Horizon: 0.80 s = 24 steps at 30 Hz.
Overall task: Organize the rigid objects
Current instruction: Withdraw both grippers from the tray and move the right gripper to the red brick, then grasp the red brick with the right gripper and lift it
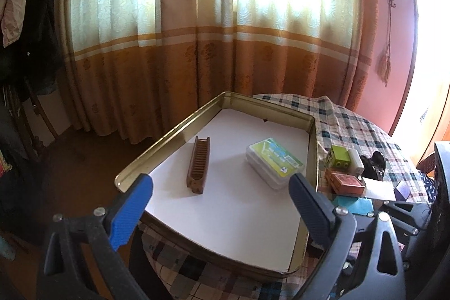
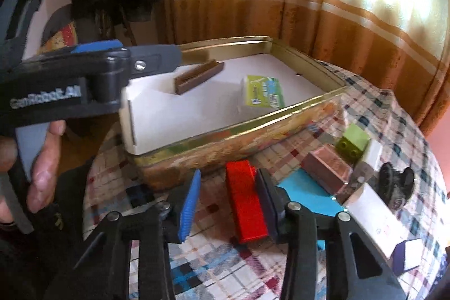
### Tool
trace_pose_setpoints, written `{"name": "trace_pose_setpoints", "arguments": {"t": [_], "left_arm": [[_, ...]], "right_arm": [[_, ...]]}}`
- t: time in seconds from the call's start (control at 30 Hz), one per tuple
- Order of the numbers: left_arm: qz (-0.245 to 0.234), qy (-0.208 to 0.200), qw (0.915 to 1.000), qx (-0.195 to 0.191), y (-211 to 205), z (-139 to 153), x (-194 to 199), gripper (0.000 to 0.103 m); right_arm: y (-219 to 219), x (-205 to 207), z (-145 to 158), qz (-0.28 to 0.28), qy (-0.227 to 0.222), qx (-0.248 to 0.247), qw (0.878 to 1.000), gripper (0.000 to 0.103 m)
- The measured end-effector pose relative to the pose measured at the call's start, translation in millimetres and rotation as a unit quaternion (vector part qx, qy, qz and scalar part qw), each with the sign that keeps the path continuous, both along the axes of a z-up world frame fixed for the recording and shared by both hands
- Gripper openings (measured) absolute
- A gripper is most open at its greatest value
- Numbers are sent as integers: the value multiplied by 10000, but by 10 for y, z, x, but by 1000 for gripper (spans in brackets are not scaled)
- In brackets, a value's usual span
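A gold tin tray (image 1: 168,131) (image 2: 225,139) with a white liner holds a brown comb (image 1: 197,165) (image 2: 198,76) and a clear card box with a green label (image 1: 274,162) (image 2: 263,92). My left gripper (image 1: 220,204) is open and empty over the tray's near end; it also shows in the right wrist view (image 2: 168,54). My right gripper (image 2: 229,201) is open around a red block (image 2: 244,204) lying on the plaid cloth; the block touches the right finger (image 2: 267,198) and is clear of the left one.
Right of the tray lie a green brick (image 2: 353,142) (image 1: 339,156), a brown box (image 2: 327,167) (image 1: 347,183), a teal card (image 2: 306,193), a white box (image 2: 377,212), a black clip (image 2: 396,184) and a purple block (image 2: 407,255). Curtains hang behind the table.
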<state>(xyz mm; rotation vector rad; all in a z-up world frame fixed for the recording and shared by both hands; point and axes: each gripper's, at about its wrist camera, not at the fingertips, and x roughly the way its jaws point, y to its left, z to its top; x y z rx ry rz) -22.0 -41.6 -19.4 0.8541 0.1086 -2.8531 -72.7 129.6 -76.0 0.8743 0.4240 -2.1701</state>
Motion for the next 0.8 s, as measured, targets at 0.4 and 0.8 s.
{"name": "trace_pose_setpoints", "arguments": {"t": [0.4,0.8], "left_arm": [[-85,80,9999,9,77,-1,42,99],[-644,169,9977,-115,469,21,137,99]], "right_arm": [[54,-58,-121,-38,-598,248,9979,34],[670,126,228,-658,113,-517,9964,34]]}}
